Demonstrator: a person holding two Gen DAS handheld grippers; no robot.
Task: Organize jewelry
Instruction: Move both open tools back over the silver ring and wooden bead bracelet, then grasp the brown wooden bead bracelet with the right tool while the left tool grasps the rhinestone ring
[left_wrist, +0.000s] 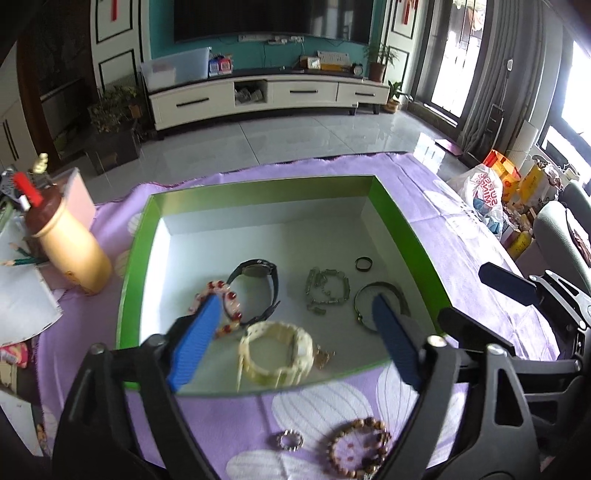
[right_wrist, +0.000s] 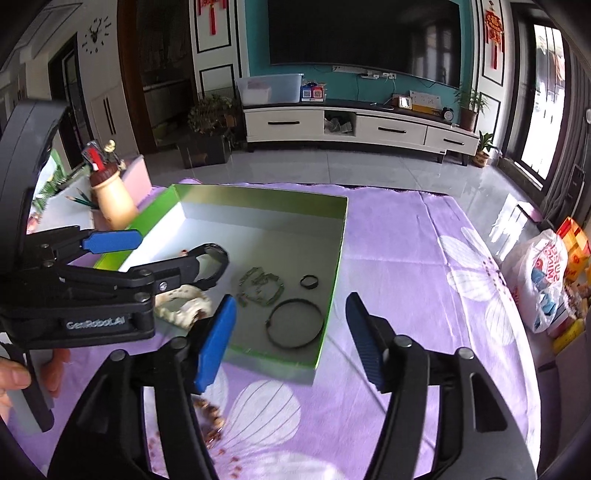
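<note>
Daylit room, strong fisheye bend, soft focus up close.

Daylight pours in from the windows on the right, blown out to white, and glares off the glossy floor. The green box shades its own inner walls grey. Straight lines bow toward the dark, vignetted corners. The nearest things blur: the blue fingers, the beaded bracelet and the small ring on the purple cloth.

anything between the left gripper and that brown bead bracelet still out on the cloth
Nothing visible does. The brown bead bracelet lies on bare purple cloth just below the open left gripper, outside the green box.
</note>
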